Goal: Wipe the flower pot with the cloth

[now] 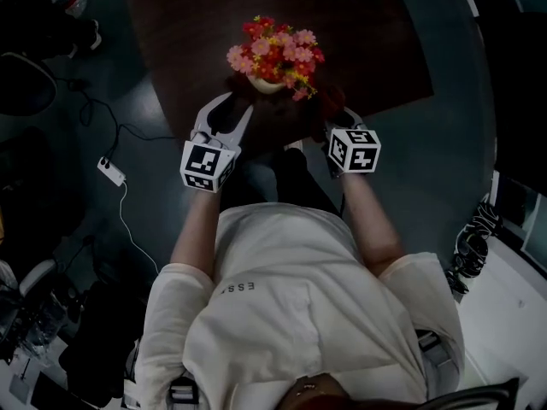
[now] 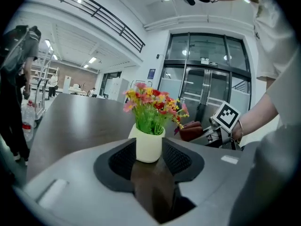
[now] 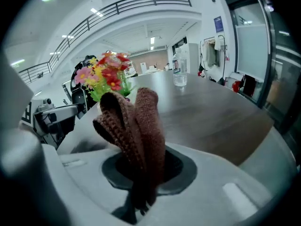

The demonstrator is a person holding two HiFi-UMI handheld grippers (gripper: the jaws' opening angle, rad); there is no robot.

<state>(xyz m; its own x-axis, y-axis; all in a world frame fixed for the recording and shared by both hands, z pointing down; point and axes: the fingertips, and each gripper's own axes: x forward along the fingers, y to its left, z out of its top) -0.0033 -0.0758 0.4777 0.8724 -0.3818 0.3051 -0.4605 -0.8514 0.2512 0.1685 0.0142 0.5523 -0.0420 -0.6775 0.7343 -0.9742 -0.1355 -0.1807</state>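
A cream flower pot (image 1: 267, 83) with red, pink and yellow flowers (image 1: 275, 51) stands near the front edge of the dark brown table (image 1: 367, 49). My left gripper (image 1: 227, 114) is just left of the pot. In the left gripper view the pot (image 2: 149, 144) shows in the gap of the left gripper (image 2: 149, 161), whose jaws stand apart beside it. My right gripper (image 1: 335, 116) is to the right of the pot, shut on a brown knitted cloth (image 3: 136, 126) that sticks up in folds from the right gripper (image 3: 141, 169).
A clear water bottle (image 3: 179, 72) stands farther back on the table. On the floor to the left lie a white power strip (image 1: 111, 172) and its cable. A glass wall and doors (image 2: 207, 74) lie beyond the table.
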